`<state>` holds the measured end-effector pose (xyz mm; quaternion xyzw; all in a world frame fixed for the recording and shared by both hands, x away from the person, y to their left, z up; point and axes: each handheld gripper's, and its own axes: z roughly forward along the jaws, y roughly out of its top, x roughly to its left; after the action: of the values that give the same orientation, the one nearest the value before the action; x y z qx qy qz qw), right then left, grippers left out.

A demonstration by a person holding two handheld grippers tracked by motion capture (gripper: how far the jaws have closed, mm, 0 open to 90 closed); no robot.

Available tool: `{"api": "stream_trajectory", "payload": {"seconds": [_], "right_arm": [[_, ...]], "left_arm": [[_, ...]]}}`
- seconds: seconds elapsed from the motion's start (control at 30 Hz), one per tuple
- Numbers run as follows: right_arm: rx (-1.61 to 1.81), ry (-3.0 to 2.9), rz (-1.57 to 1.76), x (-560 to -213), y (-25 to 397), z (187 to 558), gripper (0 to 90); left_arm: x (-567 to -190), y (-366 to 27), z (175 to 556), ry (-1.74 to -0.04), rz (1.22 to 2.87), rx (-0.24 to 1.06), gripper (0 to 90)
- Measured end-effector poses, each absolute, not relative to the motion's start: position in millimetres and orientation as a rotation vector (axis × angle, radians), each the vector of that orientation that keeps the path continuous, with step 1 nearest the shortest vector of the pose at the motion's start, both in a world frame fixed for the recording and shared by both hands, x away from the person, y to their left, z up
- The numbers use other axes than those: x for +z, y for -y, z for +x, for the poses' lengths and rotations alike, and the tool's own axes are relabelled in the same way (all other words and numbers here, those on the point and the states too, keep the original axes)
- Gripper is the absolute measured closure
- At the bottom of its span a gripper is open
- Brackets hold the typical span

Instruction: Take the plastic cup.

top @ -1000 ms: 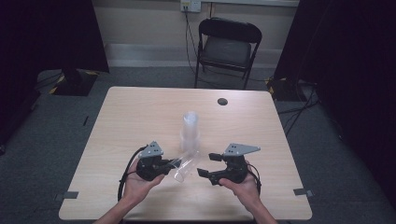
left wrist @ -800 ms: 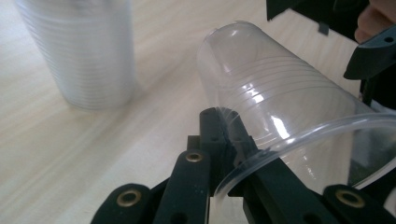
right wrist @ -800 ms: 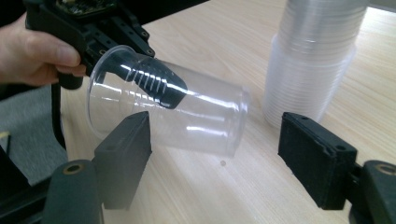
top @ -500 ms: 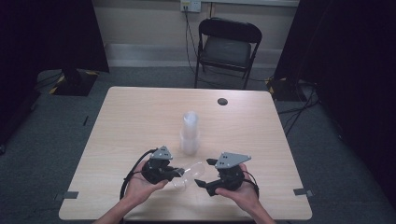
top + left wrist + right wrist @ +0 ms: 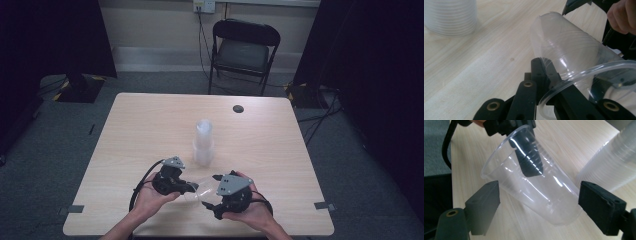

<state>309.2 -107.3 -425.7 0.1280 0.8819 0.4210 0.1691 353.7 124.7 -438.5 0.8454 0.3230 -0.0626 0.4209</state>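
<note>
Clear cup — on its side, rim toward left gripper

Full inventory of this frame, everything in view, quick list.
single cup: 1, clear plastic, on its side above the near table edge, between the two grippers
cup stack: 1 stack, clear/whitish, upright near table centre
small disc: 1, dark, far side of the table, toward the right
table: 1, light wood
folding chair: 1, black, beyond the table
wall outlet: 1, white, cable hanging down from it
tape marks: 2, grey, on the floor by the near corners
left gripper: 1, black, one jaw inside the single cup's rim, shut on its wall
right gripper: 1, black, jaws open on either side of the single cup's base end
hands: 2, one on each gripper
</note>
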Motion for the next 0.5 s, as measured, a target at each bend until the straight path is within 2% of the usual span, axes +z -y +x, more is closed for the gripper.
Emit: {"api": "stream_trajectory", "payload": {"seconds": [0.2,0.5], "right_arm": [[1.107,-2.492,0.273,-430.9,96.8,303.3,14.1],[1.088,-2.471,0.24,-433.5,86.8,304.7,15.0]], "left_arm": [[-436.0,-122.2,355.5,-0.811,2.136,-0.197,89.4],[-428.6,-112.1,358.1,-0.833,2.133,-0.222,89.2]]}}
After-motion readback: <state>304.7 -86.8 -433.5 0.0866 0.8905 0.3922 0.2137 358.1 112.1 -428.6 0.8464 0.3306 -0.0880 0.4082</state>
